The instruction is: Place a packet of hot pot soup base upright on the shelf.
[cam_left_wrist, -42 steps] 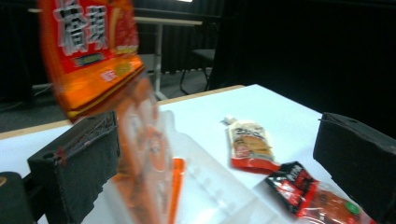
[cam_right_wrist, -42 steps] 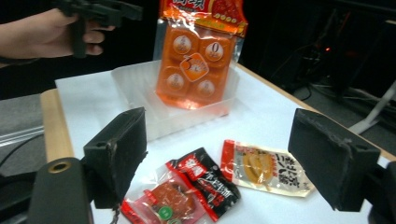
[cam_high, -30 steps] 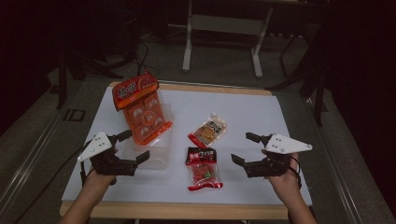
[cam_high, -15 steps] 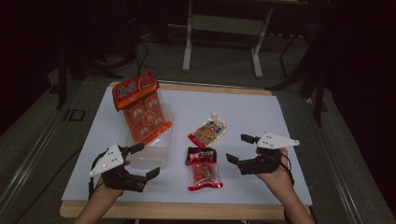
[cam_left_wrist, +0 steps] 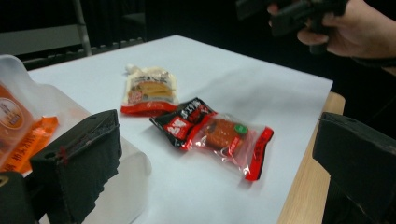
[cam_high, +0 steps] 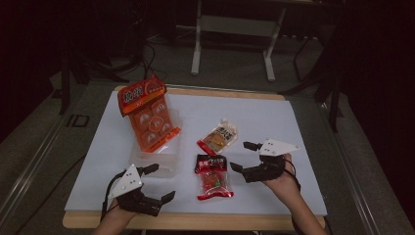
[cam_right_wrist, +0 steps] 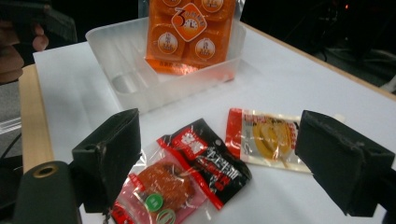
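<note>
Both claws hover over near edge of bench (cam_high: 274,122), nothing between jaws. Left claw (cam_high: 159,182) jaws apart, near clear plastic tray (cam_high: 139,157) holding orange snack pack (cam_high: 149,117). Right claw (cam_high: 243,156) jaws wide, just been closing slightly. Red-black snack packet (cam_high: 213,175) lies flat between claws; yellow snack pouch (cam_high: 218,137) just beyond it.
</note>
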The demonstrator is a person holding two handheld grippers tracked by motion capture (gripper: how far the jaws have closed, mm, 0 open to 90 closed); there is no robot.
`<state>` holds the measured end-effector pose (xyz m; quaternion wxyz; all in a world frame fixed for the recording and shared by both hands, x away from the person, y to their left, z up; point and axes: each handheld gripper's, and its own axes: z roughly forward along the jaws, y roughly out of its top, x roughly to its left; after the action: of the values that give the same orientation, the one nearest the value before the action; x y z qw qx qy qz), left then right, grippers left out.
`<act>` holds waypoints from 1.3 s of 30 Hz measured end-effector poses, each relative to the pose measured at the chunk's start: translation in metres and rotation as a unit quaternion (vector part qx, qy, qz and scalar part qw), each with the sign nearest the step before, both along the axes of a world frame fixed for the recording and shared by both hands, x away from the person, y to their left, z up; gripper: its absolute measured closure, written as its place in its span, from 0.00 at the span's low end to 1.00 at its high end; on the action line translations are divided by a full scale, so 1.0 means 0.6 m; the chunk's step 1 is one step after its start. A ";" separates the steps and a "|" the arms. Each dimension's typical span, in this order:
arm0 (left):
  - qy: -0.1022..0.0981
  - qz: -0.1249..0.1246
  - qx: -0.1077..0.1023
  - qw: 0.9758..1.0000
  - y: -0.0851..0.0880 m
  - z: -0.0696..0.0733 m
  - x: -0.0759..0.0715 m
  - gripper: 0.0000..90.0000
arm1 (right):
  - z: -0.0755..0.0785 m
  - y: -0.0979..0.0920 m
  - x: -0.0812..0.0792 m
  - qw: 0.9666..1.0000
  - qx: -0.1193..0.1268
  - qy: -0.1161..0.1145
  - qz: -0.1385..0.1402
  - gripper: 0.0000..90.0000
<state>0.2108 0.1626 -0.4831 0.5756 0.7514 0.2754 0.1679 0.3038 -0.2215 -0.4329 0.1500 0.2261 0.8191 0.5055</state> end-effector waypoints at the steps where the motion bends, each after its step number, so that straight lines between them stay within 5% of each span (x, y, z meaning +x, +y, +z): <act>1: -0.004 0.003 0.000 1.000 -0.001 -0.002 -0.001 0.02 | -0.002 0.002 0.002 1.000 0.000 -0.002 0.004 0.17; 7: -0.003 0.006 0.005 1.000 -0.004 -0.017 -0.003 0.02 | -0.022 0.012 0.020 1.000 0.002 -0.003 0.020 0.21; 19: -0.008 0.008 0.016 1.000 -0.004 -0.024 -0.001 0.02 | -0.082 0.050 0.060 0.998 -0.045 0.025 0.033 0.25; 39: -0.008 0.001 0.030 1.000 -0.010 -0.028 -0.002 0.02 | -0.154 0.077 0.108 0.992 -0.102 0.074 0.007 0.27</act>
<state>0.2094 0.1569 -0.4998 0.5549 0.7666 0.2665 0.1825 0.3686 -0.1754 -0.5254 0.1076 0.2410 0.8768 0.4021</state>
